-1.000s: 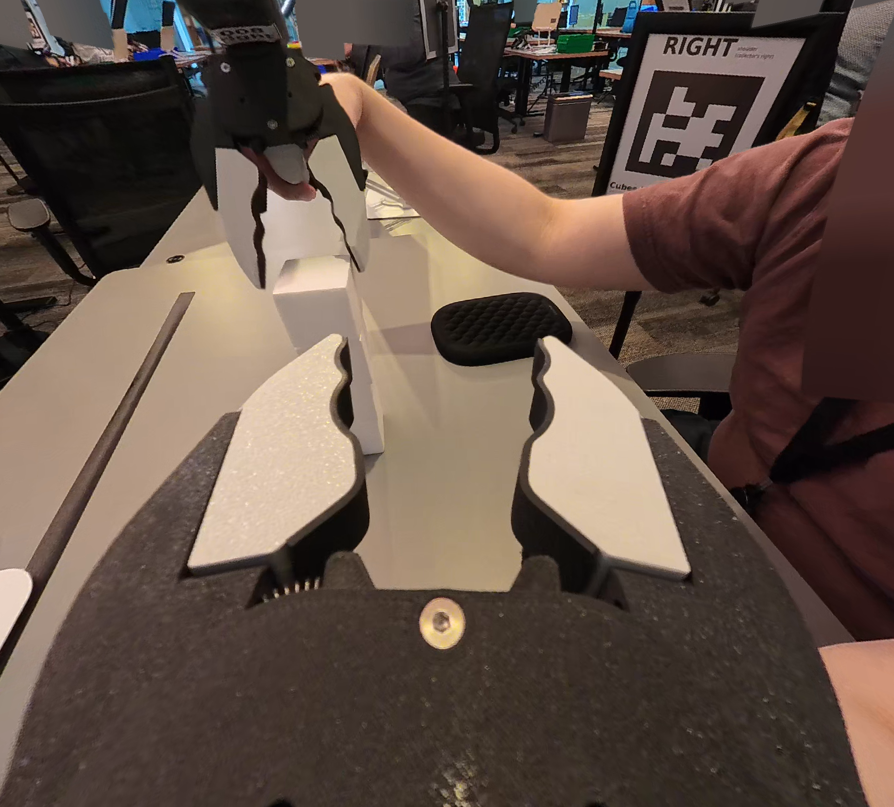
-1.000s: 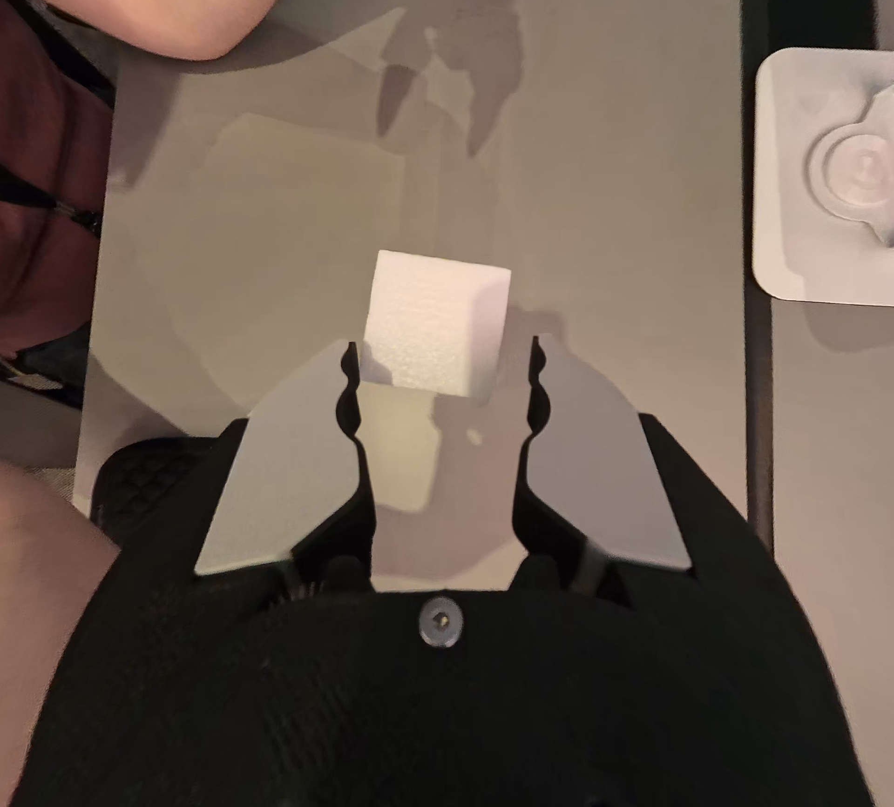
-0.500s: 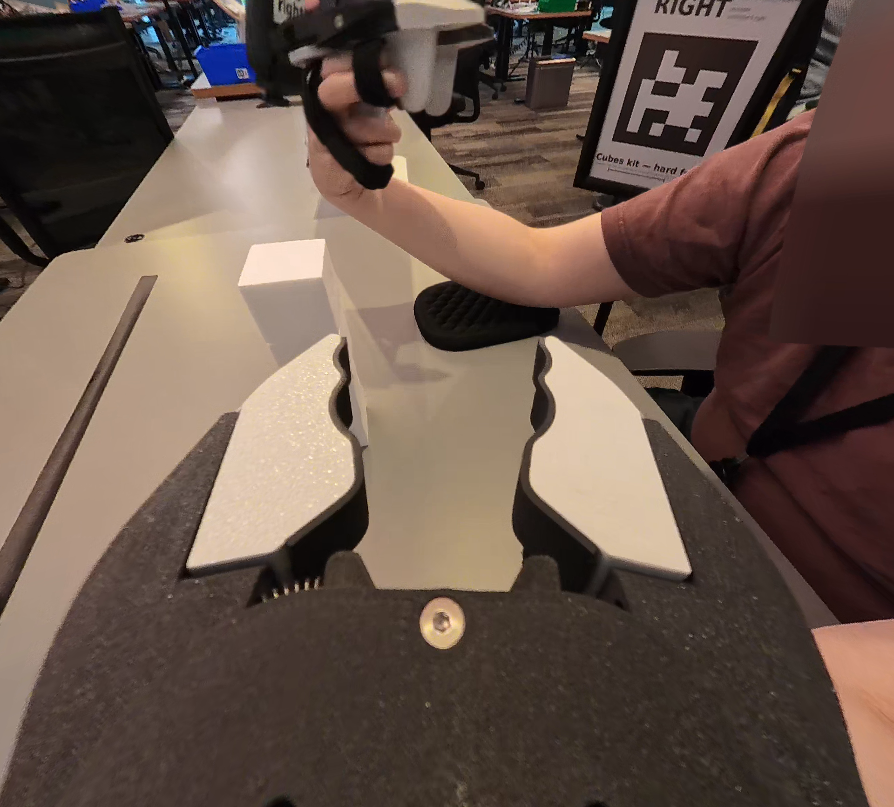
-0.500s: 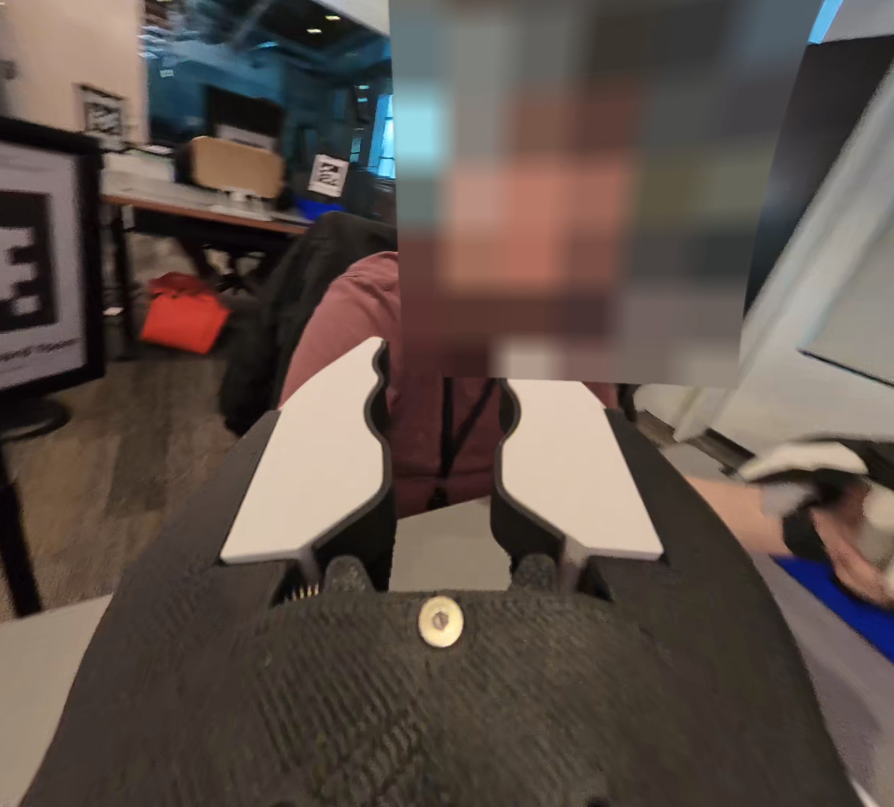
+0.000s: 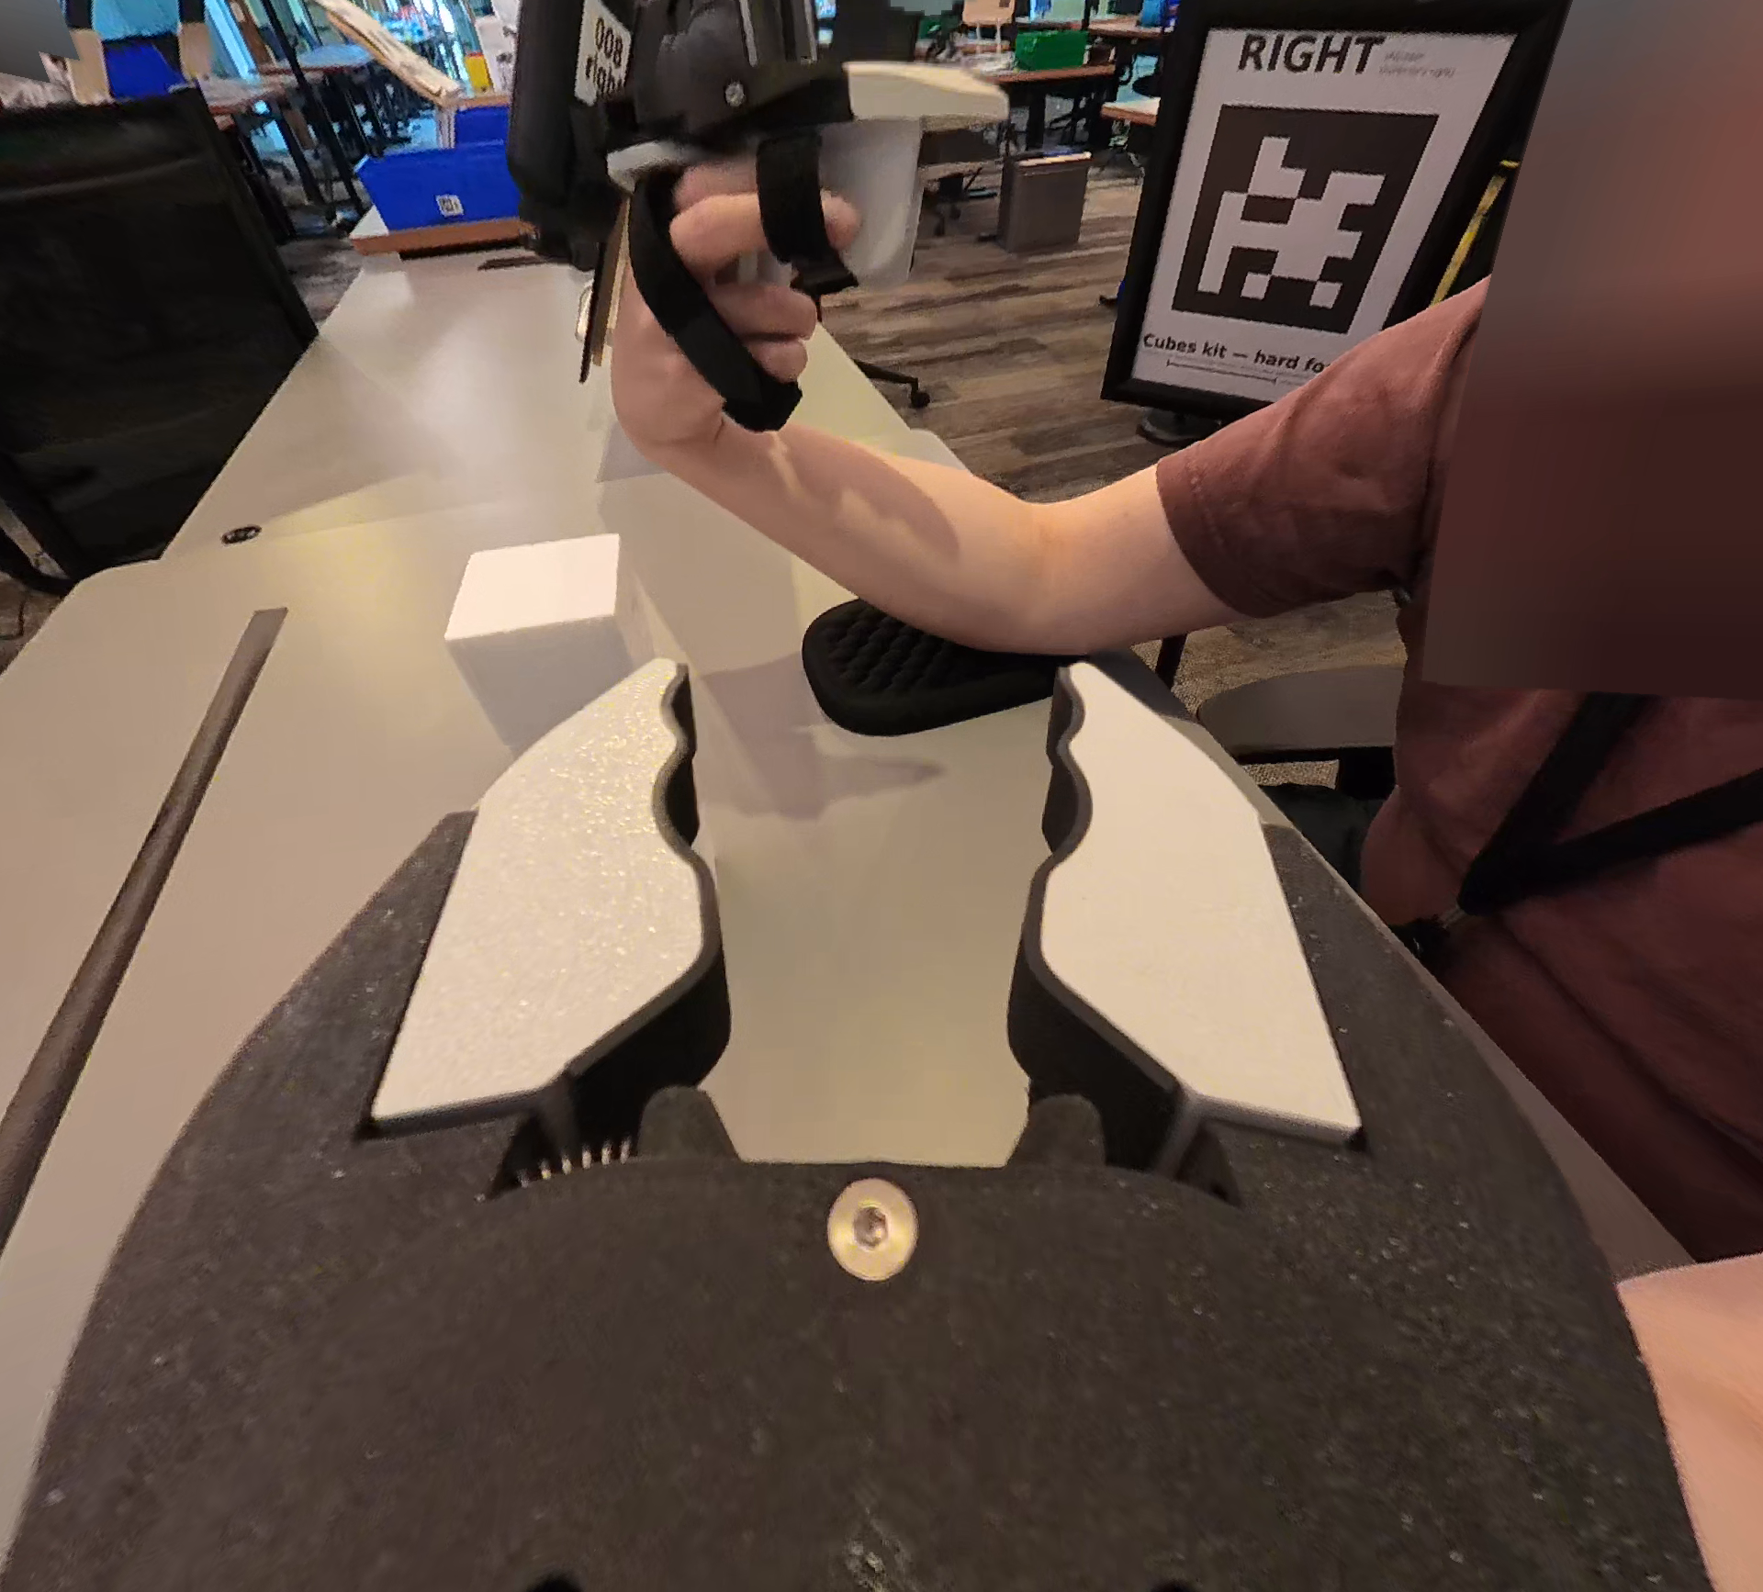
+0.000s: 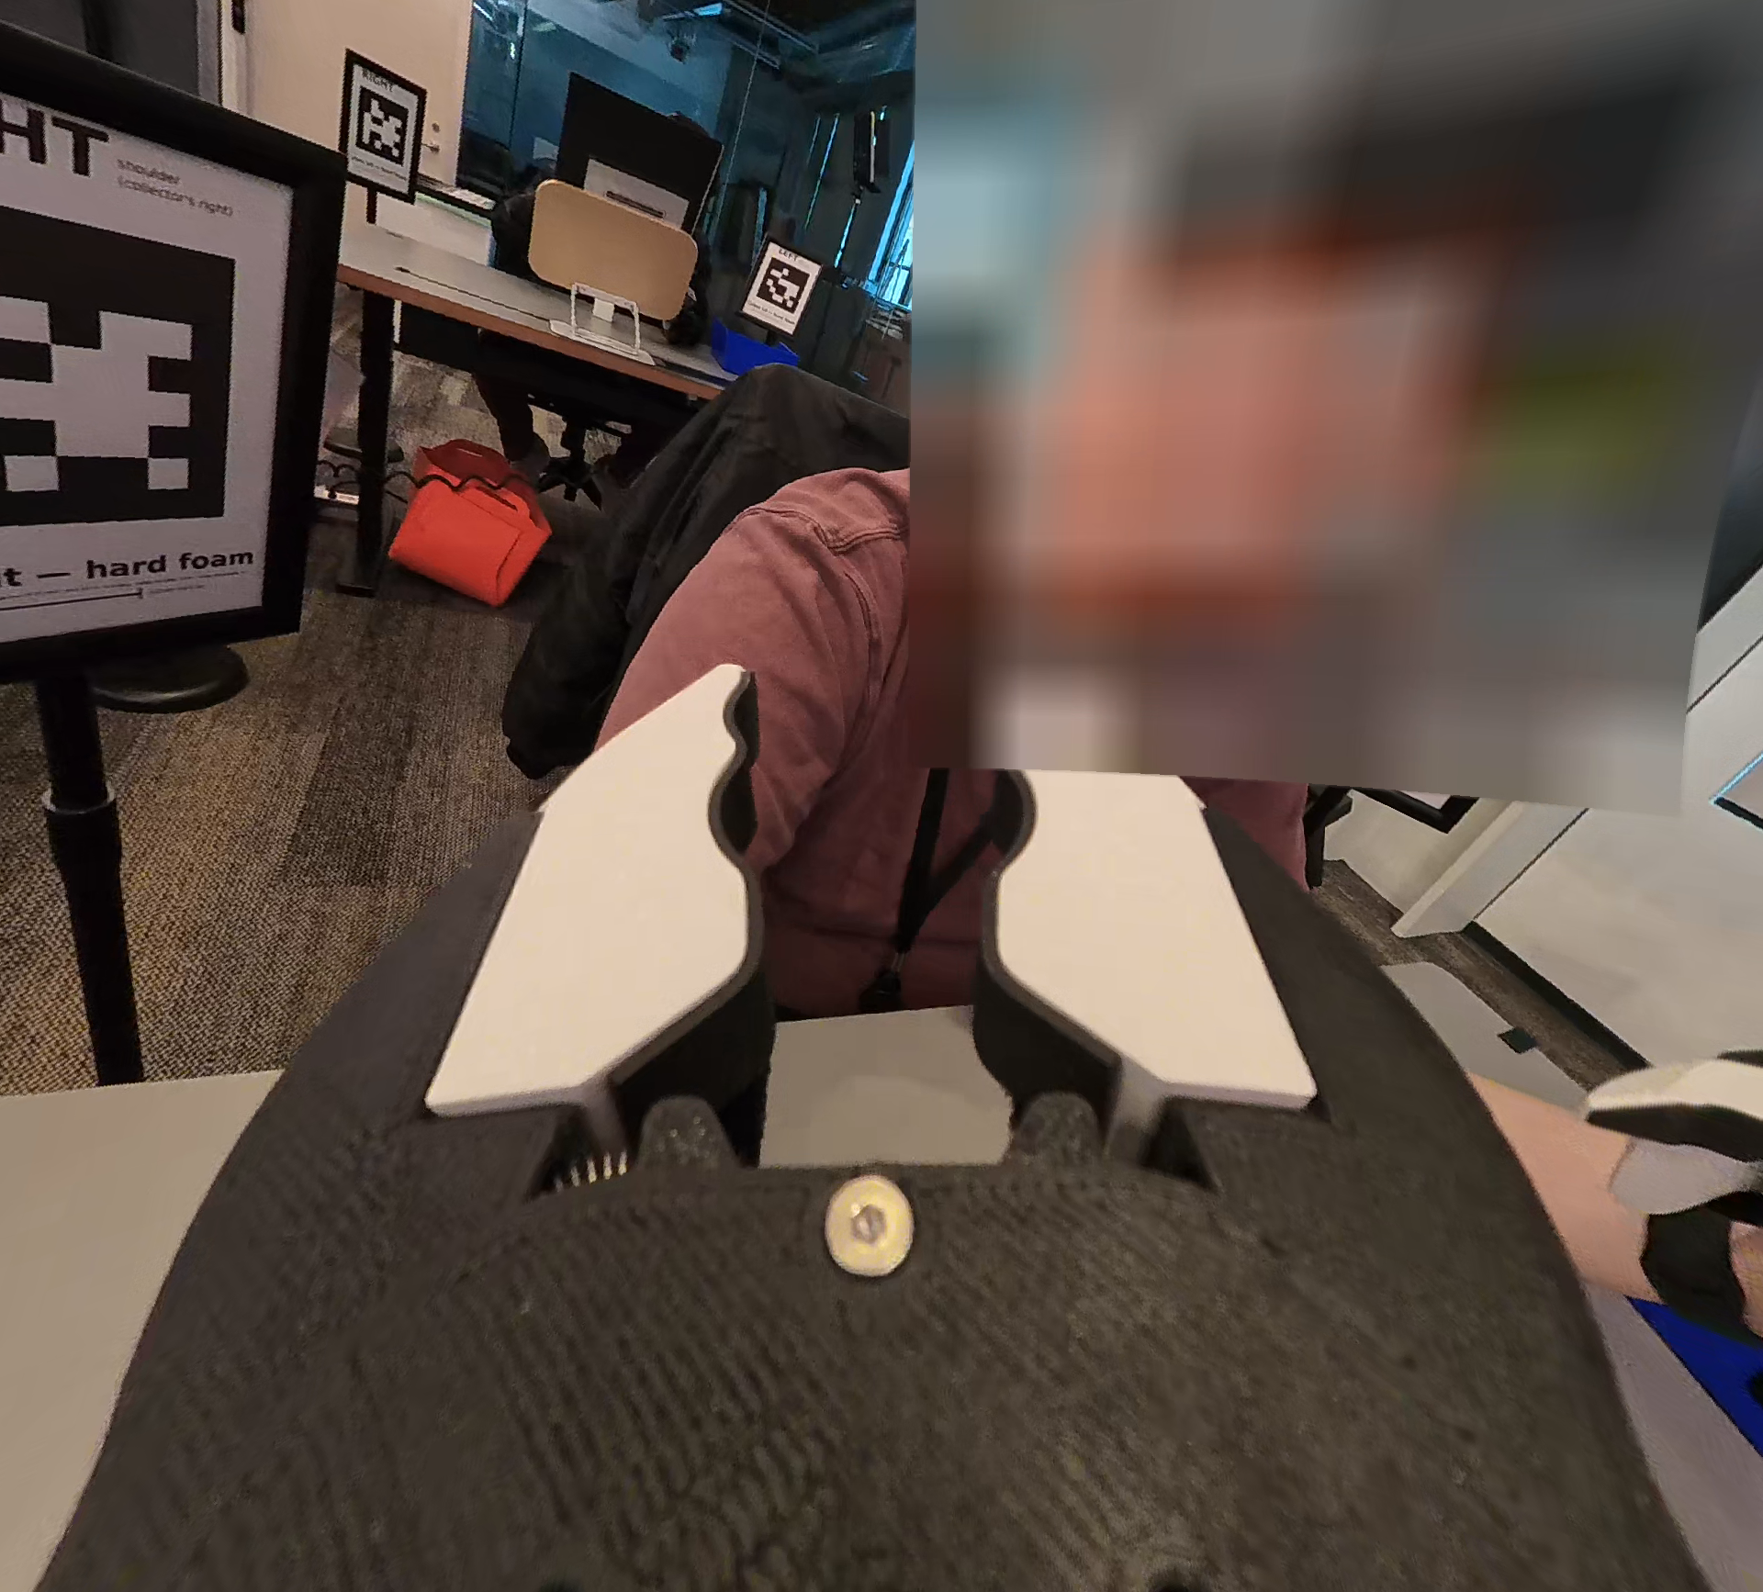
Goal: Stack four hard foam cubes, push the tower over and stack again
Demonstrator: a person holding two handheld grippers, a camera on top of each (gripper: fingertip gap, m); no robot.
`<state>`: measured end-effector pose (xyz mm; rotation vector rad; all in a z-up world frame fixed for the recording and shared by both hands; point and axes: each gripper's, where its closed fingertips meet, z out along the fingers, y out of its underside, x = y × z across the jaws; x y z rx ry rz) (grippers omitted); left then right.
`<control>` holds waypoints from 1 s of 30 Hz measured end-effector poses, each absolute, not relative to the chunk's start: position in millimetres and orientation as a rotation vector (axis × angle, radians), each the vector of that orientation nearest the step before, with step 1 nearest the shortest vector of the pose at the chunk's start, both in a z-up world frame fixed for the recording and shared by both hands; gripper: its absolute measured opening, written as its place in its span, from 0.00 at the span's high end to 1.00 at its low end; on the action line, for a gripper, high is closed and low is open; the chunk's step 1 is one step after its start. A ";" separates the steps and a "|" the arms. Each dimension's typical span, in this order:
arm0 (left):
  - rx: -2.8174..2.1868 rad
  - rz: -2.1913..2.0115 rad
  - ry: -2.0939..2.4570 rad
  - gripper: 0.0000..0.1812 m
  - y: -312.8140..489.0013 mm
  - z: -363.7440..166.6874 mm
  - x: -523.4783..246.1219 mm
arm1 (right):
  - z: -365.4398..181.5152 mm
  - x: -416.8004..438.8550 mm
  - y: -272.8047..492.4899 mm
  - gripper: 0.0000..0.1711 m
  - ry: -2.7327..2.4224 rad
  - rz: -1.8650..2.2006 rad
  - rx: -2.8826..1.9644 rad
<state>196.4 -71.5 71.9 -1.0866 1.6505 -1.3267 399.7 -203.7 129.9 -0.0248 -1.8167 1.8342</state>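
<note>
Ahead, bare table (image 5: 863, 955) between jaws.

The left gripper (image 5: 870, 793) filled the lower half of its own frame, its two pale fingers (image 5: 563, 898) spread wide apart with nothing between them. At upper centre of that frame the person's right hand (image 5: 725, 306) was raised on a bent forearm (image 5: 916, 535), fist closed round the handle of the right gripper. In the right wrist view, the right gripper (image 6: 882, 793) sat at lower centre, jaws parted and empty, aimed back toward the person's chest.
</note>
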 end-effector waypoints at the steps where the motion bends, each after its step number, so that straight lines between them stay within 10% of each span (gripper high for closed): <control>1: -1.072 -1.337 1.651 0.61 -73.0 73.4 195.0 | 130.0 399.9 -203.8 0.73 -1.814 1.836 -0.023; 30: 0.086 -1.874 1.830 0.69 -178.2 109.2 62.9 | 99.9 351.5 -189.1 0.73 -1.924 1.705 -0.472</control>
